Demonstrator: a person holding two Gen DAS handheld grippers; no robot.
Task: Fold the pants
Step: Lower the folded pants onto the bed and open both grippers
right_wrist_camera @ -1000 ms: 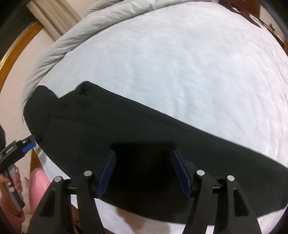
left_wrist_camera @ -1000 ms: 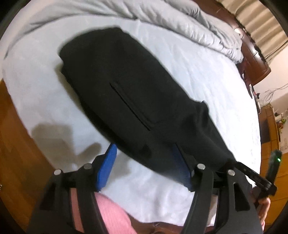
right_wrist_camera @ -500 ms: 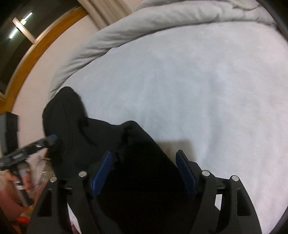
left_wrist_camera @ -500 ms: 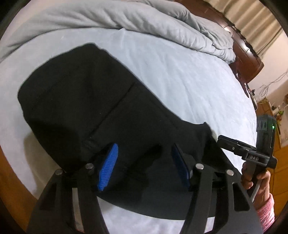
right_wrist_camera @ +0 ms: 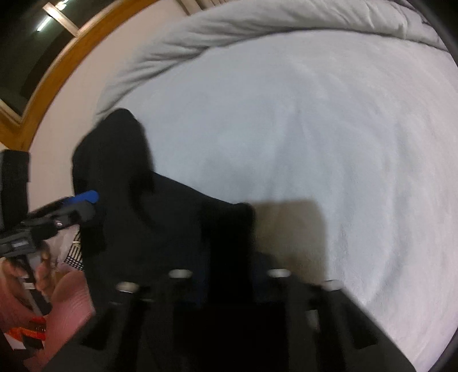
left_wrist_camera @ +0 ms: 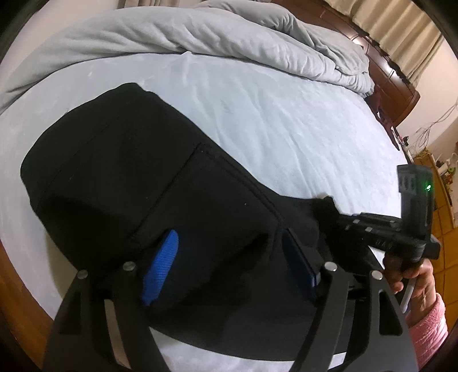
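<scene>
I am working over a bed whose pale sheet [left_wrist_camera: 286, 120] is smooth, with a grey duvet [left_wrist_camera: 229, 34] bunched along the far edge, a dark wooden headboard [left_wrist_camera: 392, 74] and cream curtains [left_wrist_camera: 400, 25] behind it, and a wood-framed window [right_wrist_camera: 43, 65] on the other side of the room. The only writing I can find is some lettering on the side of my right claw's body, too small to read. The black pants [left_wrist_camera: 137, 183] lie partly folded near the bed's near edge. My left claw [left_wrist_camera: 229, 263] stands wide, its jaws having just opened further; the blue pads [left_wrist_camera: 161, 266] straddle a fold of the pants without pressing it. My right claw [right_wrist_camera: 229, 274] has just snapped closed, and in its blurred view the black cloth runs up between its fingers, so it is clenched on the pants, at their corner nearest my right hand [left_wrist_camera: 412, 277].
</scene>
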